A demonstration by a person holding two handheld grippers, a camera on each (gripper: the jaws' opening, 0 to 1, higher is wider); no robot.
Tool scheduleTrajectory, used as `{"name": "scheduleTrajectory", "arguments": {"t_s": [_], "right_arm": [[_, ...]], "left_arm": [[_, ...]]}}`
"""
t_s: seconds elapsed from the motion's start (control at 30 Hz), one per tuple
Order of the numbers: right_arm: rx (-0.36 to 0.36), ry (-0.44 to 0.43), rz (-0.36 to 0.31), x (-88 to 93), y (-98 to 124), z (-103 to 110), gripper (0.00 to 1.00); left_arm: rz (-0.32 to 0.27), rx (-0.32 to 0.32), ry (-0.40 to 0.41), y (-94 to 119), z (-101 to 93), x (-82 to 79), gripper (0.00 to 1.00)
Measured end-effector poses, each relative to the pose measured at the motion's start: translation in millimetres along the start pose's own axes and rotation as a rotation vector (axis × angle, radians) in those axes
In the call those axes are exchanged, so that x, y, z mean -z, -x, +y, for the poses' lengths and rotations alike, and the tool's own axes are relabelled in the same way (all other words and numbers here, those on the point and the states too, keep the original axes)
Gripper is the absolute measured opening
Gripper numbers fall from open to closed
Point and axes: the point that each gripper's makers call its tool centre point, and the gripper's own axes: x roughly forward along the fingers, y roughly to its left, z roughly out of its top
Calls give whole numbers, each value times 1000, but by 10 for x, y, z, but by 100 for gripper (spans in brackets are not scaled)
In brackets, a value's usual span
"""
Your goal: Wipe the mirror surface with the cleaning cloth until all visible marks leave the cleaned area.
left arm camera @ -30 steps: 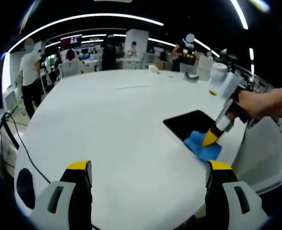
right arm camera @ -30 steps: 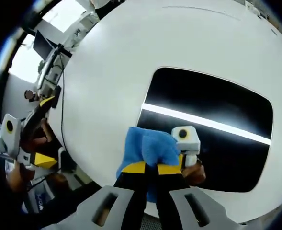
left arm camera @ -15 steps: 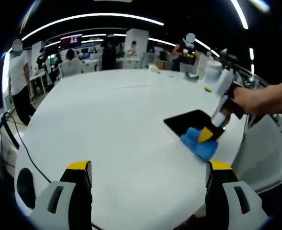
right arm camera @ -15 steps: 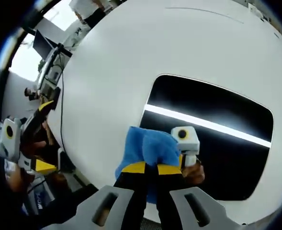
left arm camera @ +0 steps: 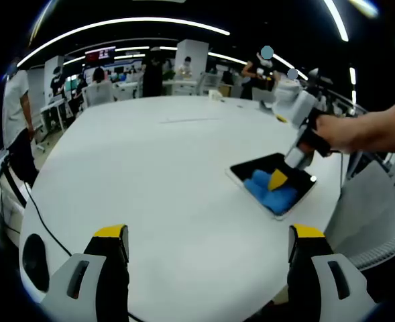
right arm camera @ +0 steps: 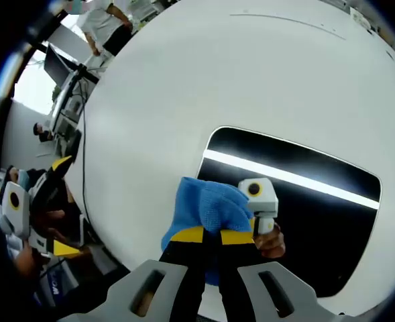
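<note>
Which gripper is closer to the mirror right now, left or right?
Right. The right gripper presses the blue cloth onto the mirror near its edge. The left gripper hangs open over the white table, well short of the mirror.

The worktop (left arm camera: 157,174) is a large white round surface. The mirror (right arm camera: 298,208) lies flat on it, near the edge of the worktop, with a dark reflecting face and a thin pale frame. Far beyond the mirror, a few small objects (left arm camera: 214,96) stand at the opposite edge; they are too small to tell.
</note>
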Motion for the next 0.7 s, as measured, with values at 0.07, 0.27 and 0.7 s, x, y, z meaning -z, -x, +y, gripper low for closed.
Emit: {"name": "scheduleTrajectory", "arguments": {"t_s": [0.07,0.27,0.7], "right_arm": [[1,1,0,-25,-4,-8,1],[8,8,-2,-152,-24,-55,1],[21,9,-10,-392,-28,-132,1]], "left_arm": [[0,1,0,-2,-2,0,100],[1,1,2,0,8,-2,100],[3,-8,28,27,50,30,100]]}}
